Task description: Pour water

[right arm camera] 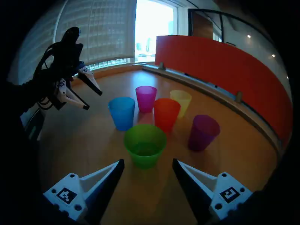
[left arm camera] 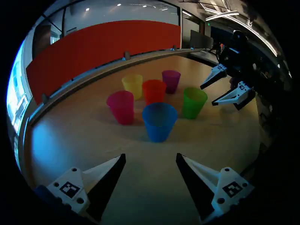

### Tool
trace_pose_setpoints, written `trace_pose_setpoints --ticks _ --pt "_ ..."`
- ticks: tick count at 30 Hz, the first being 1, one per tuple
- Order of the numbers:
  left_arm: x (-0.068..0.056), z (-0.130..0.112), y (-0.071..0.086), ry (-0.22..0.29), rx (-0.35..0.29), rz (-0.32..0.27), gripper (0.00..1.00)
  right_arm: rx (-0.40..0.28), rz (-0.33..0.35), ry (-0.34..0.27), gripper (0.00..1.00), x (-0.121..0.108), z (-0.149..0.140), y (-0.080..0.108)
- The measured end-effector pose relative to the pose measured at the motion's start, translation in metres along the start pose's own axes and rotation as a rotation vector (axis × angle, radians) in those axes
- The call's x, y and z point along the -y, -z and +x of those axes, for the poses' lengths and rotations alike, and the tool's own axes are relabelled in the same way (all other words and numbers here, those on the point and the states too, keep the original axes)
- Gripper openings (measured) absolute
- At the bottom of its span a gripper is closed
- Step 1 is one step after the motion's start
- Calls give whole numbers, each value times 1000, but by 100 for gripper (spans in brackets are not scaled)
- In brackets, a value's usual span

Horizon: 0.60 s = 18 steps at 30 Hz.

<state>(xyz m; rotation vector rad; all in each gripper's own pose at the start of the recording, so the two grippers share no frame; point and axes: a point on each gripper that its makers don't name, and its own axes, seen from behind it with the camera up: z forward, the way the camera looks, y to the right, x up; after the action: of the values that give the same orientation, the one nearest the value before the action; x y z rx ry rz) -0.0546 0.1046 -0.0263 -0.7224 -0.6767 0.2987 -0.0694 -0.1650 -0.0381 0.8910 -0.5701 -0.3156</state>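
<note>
Wood bench [left arm camera: 93, 142], cups [left arm camera: 153, 91] clustered mid-bench. Left claw [left arm camera: 150, 155] and right claw [right arm camera: 148, 160] apart, empty: pre-grasp. Next: clamp green cup [right arm camera: 145, 145], poss. holding water.

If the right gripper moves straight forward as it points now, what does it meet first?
Probably the green cup, standing directly ahead of the right gripper, centred between its open fingers. Height is unclear, so it might meet the rim rather than the wall.
</note>
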Motion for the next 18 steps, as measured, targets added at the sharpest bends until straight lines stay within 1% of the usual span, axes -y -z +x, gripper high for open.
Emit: trace_pose_setpoints --ticks 2,5,9,12,18 --pt "2 2 6 8 -19 21 100 -9 -17 -9 99 0 -1 9" --pt "1 3 16 21 -48 43 100 -29 -39 -23 99 2 -3 21" --pt "3 7 28 25 -100 89 100 -64 -83 -40 99 1 -2 35" --pt "9 10 36 28 -143 136 100 -94 -128 -49 99 -1 0 46" --pt "27 21 54 41 -245 253 100 -168 -230 -57 99 -8 4 67"
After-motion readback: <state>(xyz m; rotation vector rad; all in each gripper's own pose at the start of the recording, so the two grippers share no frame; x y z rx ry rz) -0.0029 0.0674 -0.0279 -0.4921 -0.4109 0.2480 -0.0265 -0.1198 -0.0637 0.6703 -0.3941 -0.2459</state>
